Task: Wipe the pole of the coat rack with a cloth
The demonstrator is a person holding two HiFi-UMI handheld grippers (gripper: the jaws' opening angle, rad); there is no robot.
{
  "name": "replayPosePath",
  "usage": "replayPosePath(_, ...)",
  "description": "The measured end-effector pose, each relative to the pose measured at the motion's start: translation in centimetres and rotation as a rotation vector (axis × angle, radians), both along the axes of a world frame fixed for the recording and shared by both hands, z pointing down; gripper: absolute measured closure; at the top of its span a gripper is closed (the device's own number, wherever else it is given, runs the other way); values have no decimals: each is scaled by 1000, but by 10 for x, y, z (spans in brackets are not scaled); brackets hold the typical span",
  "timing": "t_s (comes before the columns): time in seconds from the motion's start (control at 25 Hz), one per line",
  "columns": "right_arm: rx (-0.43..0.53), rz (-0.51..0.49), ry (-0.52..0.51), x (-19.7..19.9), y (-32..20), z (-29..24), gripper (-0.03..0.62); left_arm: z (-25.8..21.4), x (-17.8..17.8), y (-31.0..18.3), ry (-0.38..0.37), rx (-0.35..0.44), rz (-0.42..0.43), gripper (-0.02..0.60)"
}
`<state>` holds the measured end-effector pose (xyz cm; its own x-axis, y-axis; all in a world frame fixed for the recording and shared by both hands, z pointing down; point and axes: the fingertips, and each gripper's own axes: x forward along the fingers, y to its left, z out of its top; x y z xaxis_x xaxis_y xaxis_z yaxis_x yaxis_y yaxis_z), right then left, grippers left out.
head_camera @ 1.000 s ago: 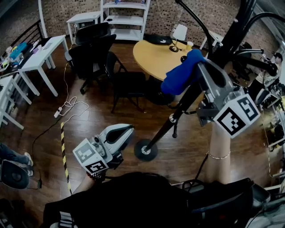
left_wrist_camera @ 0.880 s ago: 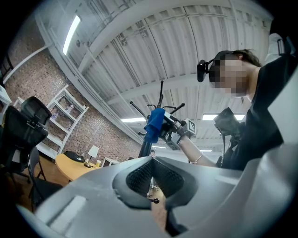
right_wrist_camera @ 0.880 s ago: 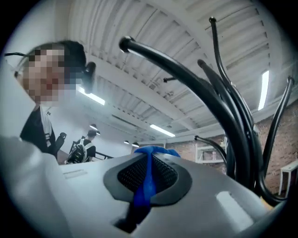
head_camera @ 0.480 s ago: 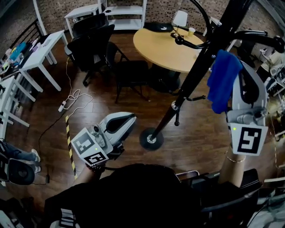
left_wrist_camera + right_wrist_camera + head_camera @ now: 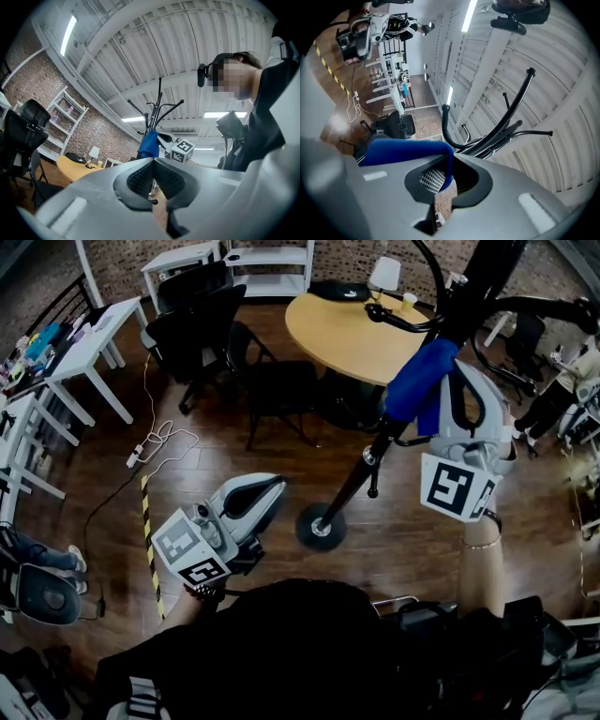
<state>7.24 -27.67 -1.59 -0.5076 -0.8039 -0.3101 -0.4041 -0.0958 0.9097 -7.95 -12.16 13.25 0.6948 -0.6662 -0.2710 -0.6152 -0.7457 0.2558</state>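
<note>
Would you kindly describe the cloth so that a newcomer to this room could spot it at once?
Find the round wooden table, then the black coat rack pole slanting in front of it. High on that pole, the right gripper has its jaws shut on the cloth, the only bright blue thing among black and grey parts.

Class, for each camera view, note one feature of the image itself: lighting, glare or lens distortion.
Head view: the wide-angle lens curves the room's edges, and the corners darken. Left gripper view: circular fisheye with black corners; the ceiling light strip is blown out. Right gripper view: same fisheye; another ceiling strip glares.
</note>
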Motion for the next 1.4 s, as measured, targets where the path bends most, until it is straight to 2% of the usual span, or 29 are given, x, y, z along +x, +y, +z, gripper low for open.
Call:
replayPosePath(0.16, -16, -8, -2, 4, 1, 16, 576, 1, -1, 3, -3, -6, -8, 588)
replayPosePath(0.28, -66, -34, 11, 5, 1, 37, 576, 2, 2, 3, -10, -10, -7, 588)
replayPosePath(0.56, -247, -129, 91, -5, 1, 119, 574, -3, 8, 1, -6, -7, -15, 588)
replayPosePath(0.76, -391, -148, 186, -17, -4, 188, 576, -16, 4, 3, -1, 15, -41, 588)
replayPosePath(0.96, -520, -222, 132, -16, -5, 231, 574, -15, -2, 8, -6, 3, -65, 588)
replayPosePath(1.12, -719, -265, 129, -10, -4, 268, 576, -14, -2, 8, -12, 0, -75, 588)
replayPosePath(1.24, -886, -328, 55, -7, 0, 275, 574, -14, -2, 8, -14, -1, -74, 588)
replayPosePath(1.4, -1222, -441, -32, -8, 6, 283, 576, -12, -2, 7, -15, -5, -73, 588)
